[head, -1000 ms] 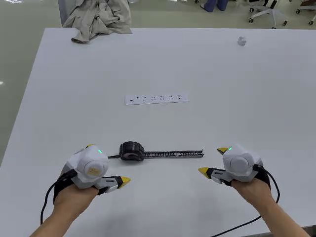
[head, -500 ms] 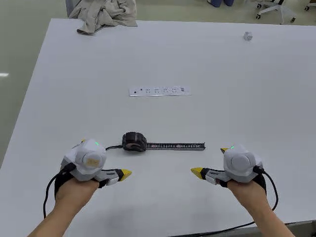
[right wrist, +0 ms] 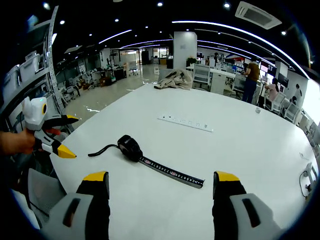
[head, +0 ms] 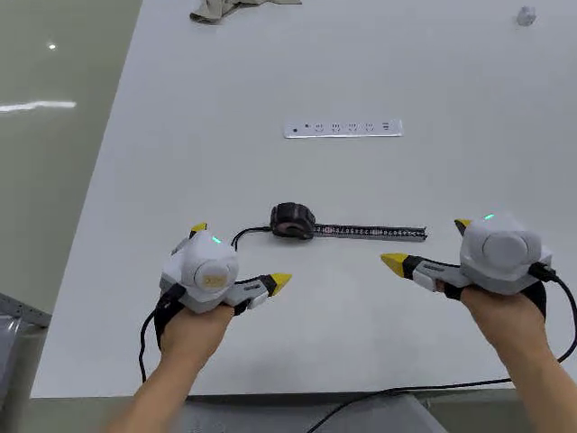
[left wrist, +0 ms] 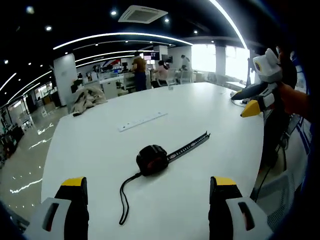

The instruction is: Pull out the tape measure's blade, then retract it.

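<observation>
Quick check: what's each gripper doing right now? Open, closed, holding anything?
Left gripper: open, holding nothing; the tape measure lies on the table ahead of it.
Right gripper: open, holding nothing.

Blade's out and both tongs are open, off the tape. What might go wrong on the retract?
1. The blade lies extended with the left tongs and right tongs both open and clear of it; retracting unguided, it might whip.
2. The case sits loose on the smooth table and may slide when pressed.
3. The strap trails toward the left tongs and could snag.
</observation>
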A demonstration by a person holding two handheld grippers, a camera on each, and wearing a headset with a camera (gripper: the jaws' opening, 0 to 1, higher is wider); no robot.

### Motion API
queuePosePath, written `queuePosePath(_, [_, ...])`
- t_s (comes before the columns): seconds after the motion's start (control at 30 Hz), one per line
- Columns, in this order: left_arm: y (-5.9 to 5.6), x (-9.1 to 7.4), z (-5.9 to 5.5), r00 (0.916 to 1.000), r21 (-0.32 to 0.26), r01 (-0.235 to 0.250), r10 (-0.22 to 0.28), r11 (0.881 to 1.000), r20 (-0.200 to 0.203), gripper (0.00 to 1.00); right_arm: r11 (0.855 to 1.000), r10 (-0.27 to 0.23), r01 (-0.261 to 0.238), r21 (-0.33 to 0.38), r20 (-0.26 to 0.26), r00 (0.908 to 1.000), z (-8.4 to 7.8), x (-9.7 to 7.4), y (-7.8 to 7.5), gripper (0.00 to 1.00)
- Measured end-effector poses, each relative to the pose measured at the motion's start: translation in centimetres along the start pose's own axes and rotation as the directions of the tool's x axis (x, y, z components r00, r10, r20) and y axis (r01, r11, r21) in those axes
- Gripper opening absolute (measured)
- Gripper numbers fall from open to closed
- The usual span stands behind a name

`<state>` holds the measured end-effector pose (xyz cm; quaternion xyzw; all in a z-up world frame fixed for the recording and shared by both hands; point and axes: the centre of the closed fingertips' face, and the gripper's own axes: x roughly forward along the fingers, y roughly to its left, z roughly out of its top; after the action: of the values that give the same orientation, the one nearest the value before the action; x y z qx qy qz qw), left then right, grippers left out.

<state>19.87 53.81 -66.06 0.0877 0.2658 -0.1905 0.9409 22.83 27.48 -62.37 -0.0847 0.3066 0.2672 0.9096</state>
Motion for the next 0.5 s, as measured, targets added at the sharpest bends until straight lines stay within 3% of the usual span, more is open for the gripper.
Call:
queuePosePath(0.1, [0.8, -0.5, -0.1, 0.9996, -0.019, -0.026, 0.026, 0.999, -0.006, 0.99, 1.000, 0.000, 0.000, 0.008, -0.003, 1.0000, 0.6, -0.3, 0.3, 0.91])
queuePosePath(0.17, [1.6, -1.0, -0.3, 0.9974, -0.037, -0.068, 0.067, 0.997, -0.026, 1.00, 1.000, -0.007, 0.007, 0.013, -0.008, 0.9999, 0.9, -0.4, 0.3, 0.94])
queuePosePath(0.2, [2.0, -1.3, -0.7, 0.9946, -0.045, -0.091, 0.089, 0.995, -0.054, 1.00, 1.000, -0.007, 0.008, 0.019, -0.010, 0.9999, 1.0, -0.4, 0.3, 0.94])
queuePosePath(0.27, [2.2, -1.5, -0.5, 0.9946, -0.060, -0.089, 0.086, 0.994, -0.059, 1.00, 1.000, -0.020, 0.021, 0.024, -0.012, 0.9997, 1.1, -0.5, 0.2, 0.95])
queuePosePath(0.33, [2.5, -1.9, -1.0, 0.9900, -0.087, -0.108, 0.099, 0.990, -0.100, 1.00, 0.999, -0.021, 0.022, 0.032, -0.013, 0.9997, 1.2, -0.7, 0.1, 0.96])
queuePosePath(0.4, [2.9, -2.2, -0.6, 0.9905, -0.082, -0.120, 0.113, 0.989, -0.077, 1.00, 0.999, -0.024, 0.025, 0.045, -0.023, 0.9994, 0.9, -0.9, 0.0, 0.96])
queuePosePath(0.5, [3.0, -2.5, -0.7, 0.9900, -0.093, -0.124, 0.117, 0.988, -0.080, 1.00, 0.998, -0.033, 0.034, 0.058, -0.025, 0.9992, 0.7, -1.4, -0.3, 0.98])
